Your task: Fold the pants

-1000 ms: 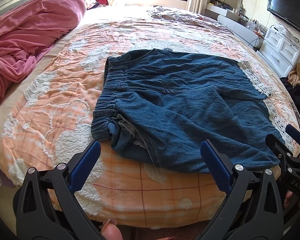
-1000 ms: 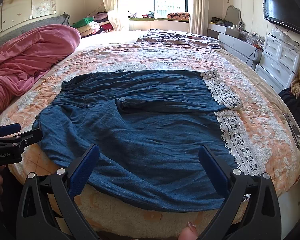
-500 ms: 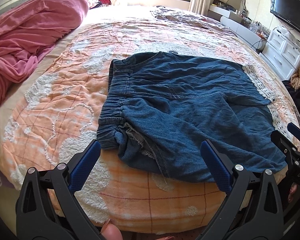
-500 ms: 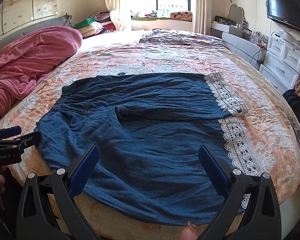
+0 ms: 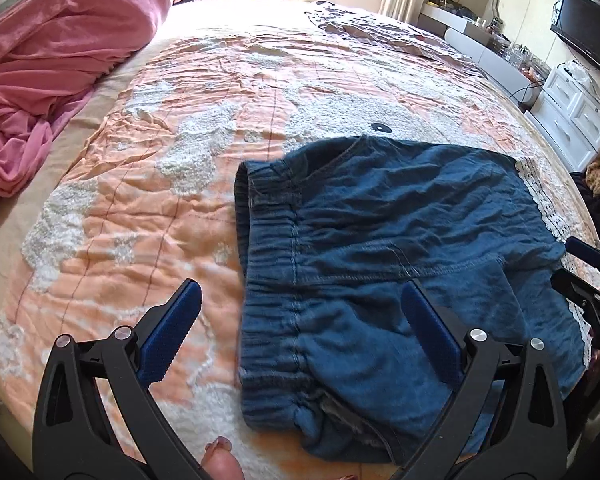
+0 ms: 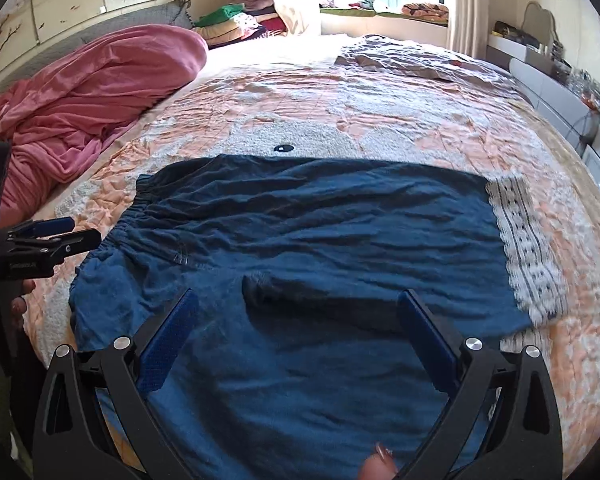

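Dark blue denim pants (image 5: 380, 248) with white lace hems lie spread on the peach quilt (image 5: 180, 152); the elastic waistband (image 5: 256, 280) is toward the left. In the right wrist view the same pants (image 6: 320, 240) show their lace hem (image 6: 524, 248) at the right. My left gripper (image 5: 300, 320) hovers open over the waistband end, one finger beside the cloth and one above it. Over the near leg my right gripper (image 6: 298, 328) is open too, holding nothing. Each gripper shows at the edge of the other's view: the right gripper (image 5: 588, 280) and the left gripper (image 6: 44, 236).
A pink blanket (image 5: 48, 60) is heaped at the left of the bed. A grey-patterned cloth (image 6: 416, 60) lies at the far end. White drawers (image 5: 576, 120) and a TV (image 5: 588, 36) stand along the right wall. Folded clothes (image 6: 236, 20) pile by the window.
Both grippers have moved forward and lower over the pants; the left one now reaches the waistband. Both stay open. The pants have not shifted on the quilt.
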Motion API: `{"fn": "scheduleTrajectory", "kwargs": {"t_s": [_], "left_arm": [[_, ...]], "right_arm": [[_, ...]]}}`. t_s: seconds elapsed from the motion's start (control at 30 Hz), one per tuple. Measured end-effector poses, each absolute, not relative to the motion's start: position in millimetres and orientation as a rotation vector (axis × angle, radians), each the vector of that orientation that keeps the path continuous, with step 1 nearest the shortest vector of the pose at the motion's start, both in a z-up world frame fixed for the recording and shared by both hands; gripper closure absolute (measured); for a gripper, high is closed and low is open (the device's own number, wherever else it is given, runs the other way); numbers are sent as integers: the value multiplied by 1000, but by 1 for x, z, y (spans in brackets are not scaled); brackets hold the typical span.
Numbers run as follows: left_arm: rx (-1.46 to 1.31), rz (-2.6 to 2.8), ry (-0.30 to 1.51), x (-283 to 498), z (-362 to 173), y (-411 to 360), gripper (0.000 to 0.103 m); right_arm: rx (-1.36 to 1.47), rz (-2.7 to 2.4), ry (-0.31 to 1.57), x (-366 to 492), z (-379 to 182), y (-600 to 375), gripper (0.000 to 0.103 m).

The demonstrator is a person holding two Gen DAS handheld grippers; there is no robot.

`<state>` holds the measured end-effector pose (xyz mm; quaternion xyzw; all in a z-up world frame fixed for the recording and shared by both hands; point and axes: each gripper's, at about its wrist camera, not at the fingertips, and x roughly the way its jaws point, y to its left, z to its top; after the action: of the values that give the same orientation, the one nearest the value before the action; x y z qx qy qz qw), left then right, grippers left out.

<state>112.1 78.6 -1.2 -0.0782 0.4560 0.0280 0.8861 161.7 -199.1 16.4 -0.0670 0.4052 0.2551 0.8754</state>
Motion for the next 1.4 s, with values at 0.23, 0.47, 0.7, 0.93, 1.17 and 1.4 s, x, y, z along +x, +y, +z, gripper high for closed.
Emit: {"fn": "scheduleTrajectory", "kwargs": {"t_s": [0.23, 0.47, 0.7, 0.93, 1.17, 1.4], "left_arm": [[-137, 65, 972, 166, -12, 110, 9], [-65, 19, 998, 207, -28, 107, 9], [-60, -10, 1031, 231, -51, 110, 60], [-149, -63, 986, 227, -48, 126, 73], [-164, -127, 921, 220, -39, 130, 73], [-147, -184, 839, 204, -21, 136, 74]], "right_arm": [[-187, 630, 872, 247, 10, -165, 4], [-305, 666, 909, 305, -7, -126, 4], [-287, 629, 928, 329, -14, -127, 4], [-434, 813, 917, 342, -16, -82, 4], [-700, 960, 980, 355, -48, -50, 58], [-632, 1027, 833, 313, -5, -66, 98]]}}
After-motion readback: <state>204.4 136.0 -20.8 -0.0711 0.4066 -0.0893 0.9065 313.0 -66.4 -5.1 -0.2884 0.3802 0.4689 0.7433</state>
